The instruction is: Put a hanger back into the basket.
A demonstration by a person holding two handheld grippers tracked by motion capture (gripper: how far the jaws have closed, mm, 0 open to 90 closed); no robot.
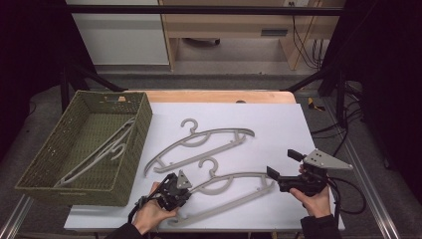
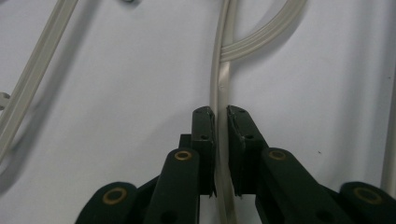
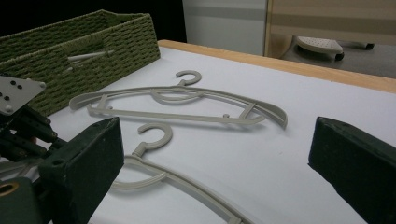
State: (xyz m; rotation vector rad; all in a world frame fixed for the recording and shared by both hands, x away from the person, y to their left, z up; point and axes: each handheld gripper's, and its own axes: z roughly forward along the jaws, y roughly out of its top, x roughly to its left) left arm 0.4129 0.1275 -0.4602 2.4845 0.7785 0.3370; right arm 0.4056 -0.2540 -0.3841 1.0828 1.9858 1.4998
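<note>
My left tongs (image 2: 220, 116) are clamped on the arm of the near hanger (image 1: 234, 180), which lies flat on the desk (image 1: 278, 124). My right tongs (image 3: 212, 163) stand wide apart — gripping nothing — just beside that hanger's right end. A second hanger (image 1: 199, 142) lies farther back; a third rests in the green basket (image 1: 45, 164).

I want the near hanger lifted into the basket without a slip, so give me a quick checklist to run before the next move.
1. Left gripper closed on the near hanger: ok, the jaws pinch its bar.
2. Right gripper holding the hanger's other end: not ok, jaws wide open with nothing between them.
3. Far hanger apart from the near one: ok.
4. Room in the basket: ok, one hanger in the basket lies there.
5. Grip firmness: cannot tell.
</note>
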